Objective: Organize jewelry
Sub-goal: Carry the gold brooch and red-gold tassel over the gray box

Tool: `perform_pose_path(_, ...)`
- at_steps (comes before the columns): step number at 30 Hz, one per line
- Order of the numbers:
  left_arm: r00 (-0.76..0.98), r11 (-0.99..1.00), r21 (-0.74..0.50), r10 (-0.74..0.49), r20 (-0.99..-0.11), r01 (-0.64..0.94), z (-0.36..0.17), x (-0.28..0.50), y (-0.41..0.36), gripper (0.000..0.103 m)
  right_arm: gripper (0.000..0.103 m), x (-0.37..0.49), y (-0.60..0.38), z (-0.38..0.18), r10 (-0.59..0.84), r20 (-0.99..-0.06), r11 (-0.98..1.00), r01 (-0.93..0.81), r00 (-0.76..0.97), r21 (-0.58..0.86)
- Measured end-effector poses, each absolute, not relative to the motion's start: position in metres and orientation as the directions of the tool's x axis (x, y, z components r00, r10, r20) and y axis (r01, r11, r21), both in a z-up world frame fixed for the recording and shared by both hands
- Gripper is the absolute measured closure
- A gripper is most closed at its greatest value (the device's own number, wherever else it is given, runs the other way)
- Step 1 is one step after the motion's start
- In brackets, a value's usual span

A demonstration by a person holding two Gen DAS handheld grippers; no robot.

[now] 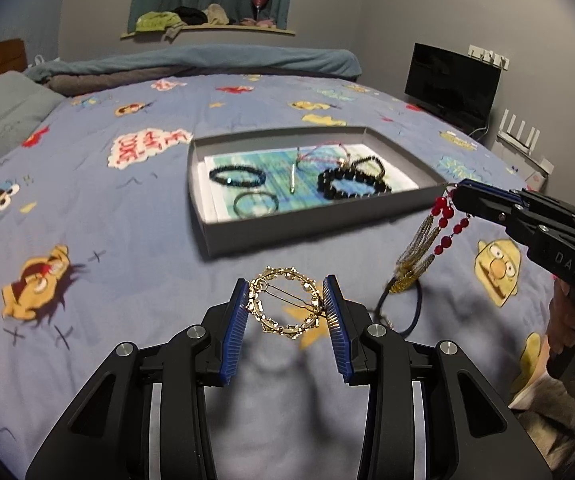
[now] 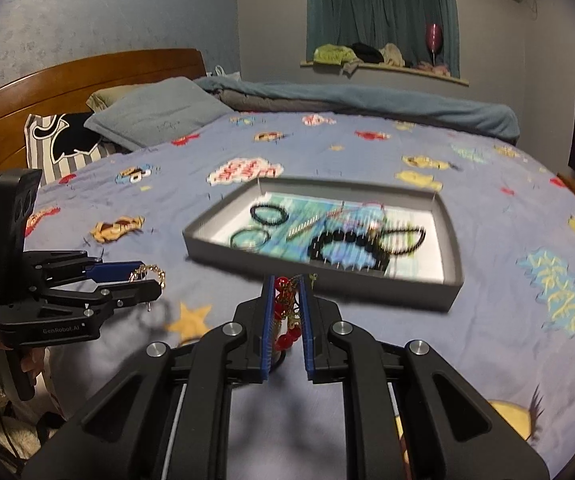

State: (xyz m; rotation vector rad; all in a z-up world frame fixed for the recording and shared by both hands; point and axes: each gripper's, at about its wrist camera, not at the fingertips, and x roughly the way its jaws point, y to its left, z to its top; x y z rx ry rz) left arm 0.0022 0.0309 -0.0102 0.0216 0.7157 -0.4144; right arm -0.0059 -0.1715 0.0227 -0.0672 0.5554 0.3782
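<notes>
**Operator:** As I look along the left gripper [image 1: 285,300], I see its two blue pads closed on a round gold hair clip [image 1: 285,306]. One pad presses each side of the ring, and the clip is lifted off the bedspread [image 1: 127,240].

**Colleague:** And the other hand?

**Operator:** The right gripper [image 2: 287,308] has its jaws nearly together, and they pinch a piece with red beads and gold tassels [image 2: 285,312]. In the left wrist view this red bead piece [image 1: 427,244] hangs down from the tips, above the bedspread. Below it a dark hair tie [image 1: 403,312] lies on the cloth. Whether the tassels touch it, I cannot tell.

**Colleague:** Where is the box?

**Operator:** The grey tray [image 1: 315,224] sits on the bed, in front of both grippers and apart from them. It has a blue-green printed paper on its floor. On the paper I see a black bead bracelet [image 1: 237,176] on the left, a thin dark ring [image 1: 256,202] near the front, a chunky black bead bracelet [image 1: 351,186] on the right, and a pink cord with a slim silver piece [image 1: 293,178] in the middle.

**Colleague:** Is the right view sharp?

**Operator:** No, the tray [image 2: 449,280] is blurred there. I see part of a person's hand [image 2: 27,364] on the left gripper's handle.
</notes>
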Motion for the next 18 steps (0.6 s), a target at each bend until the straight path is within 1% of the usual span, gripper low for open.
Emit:
perform_pose_path(8,0.684,0.912,-0.110,-0.373,-0.627,0.396,0.017,0.018,0.027,0.064,0.091,0.011,-0.181,0.053,0.318,-0.476,0.936,-0.350,0.820,0.023)
perform_pose_path(13,0.681,0.909,-0.127,-0.384,-0.624,0.396,0.027,0.046,0.021,0.064,0.091,0.033,-0.190,0.063,0.302,-0.470,0.945,-0.324,0.829,0.035)
perform_pose_path(18,0.656,0.902,-0.148,-0.400,-0.640,0.406,0.025,0.082,0.006,0.064,0.091,0.062,-0.195,0.064,0.273,-0.470,0.956,-0.293,0.840,0.031)
